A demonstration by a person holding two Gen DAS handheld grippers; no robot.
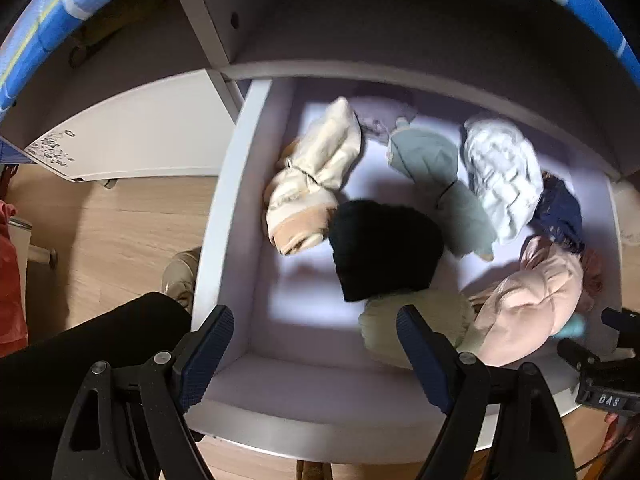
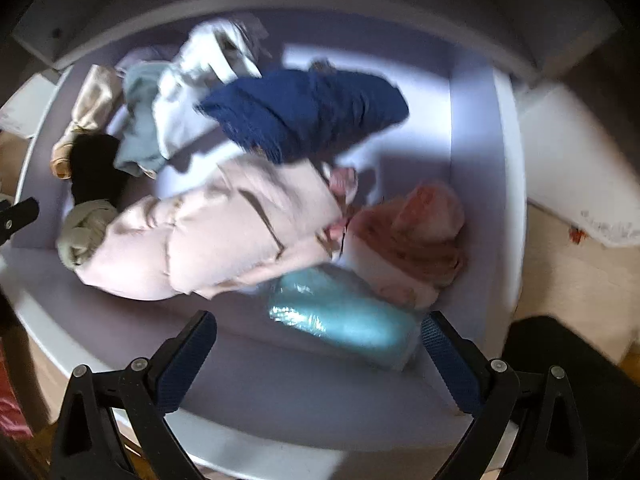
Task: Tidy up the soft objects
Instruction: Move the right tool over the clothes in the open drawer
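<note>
Both tools, left tool and right tool, are wide open and hold nothing. The soft pink coat lies in the drawer. It looks light and floppy; pinch a thick fold.

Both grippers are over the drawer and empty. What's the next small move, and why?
Probably lower the right gripper onto the teal packet. Its jaws are open, and the packet lies just ahead of them by the drawer's front wall, partly under the pink jacket. The left gripper is open over bare drawer floor.
</note>
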